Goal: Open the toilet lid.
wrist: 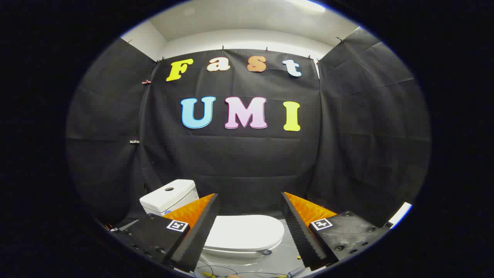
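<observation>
We held the gripper point(251, 227) with its fingers spread wide and empty at the bottom of the frame. Between and beyond them lay the toilet lid point(245, 233), closed, its long axis running leftward to the tank point(168, 196) at lower left.

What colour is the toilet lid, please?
White, seen in the gripper view: the toilet lid lies closed beyond the open jaws.
</observation>
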The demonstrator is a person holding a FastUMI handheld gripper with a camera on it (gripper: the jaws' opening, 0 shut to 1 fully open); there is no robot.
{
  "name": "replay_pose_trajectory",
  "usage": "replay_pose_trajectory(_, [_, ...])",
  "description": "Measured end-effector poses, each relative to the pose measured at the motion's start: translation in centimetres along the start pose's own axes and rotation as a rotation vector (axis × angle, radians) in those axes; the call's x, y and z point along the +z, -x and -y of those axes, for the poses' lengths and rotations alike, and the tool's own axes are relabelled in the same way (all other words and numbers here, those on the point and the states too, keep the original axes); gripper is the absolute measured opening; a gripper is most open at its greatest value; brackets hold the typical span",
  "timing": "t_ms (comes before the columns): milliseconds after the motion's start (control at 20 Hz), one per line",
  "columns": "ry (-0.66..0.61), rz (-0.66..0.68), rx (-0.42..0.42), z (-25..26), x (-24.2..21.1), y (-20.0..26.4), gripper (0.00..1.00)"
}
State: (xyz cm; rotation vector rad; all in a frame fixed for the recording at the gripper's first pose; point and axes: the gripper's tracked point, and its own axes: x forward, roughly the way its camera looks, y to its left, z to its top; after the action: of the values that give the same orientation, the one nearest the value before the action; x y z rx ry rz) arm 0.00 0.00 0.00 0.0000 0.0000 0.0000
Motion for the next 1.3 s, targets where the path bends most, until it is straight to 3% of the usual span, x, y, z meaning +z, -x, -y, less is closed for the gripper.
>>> replay_pose_trajectory(600, [-0.001,0.009,-0.022,0.9,0.7,-0.3,0.99])
replay_pose_trajectory(950, [0.010,-0.007,0.023,-0.9,0.2,-1.2,0.99])
replay_pose_trajectory(1300, [-0.003,-0.007,0.013,-0.5,-0.5,-1.3,1.00])
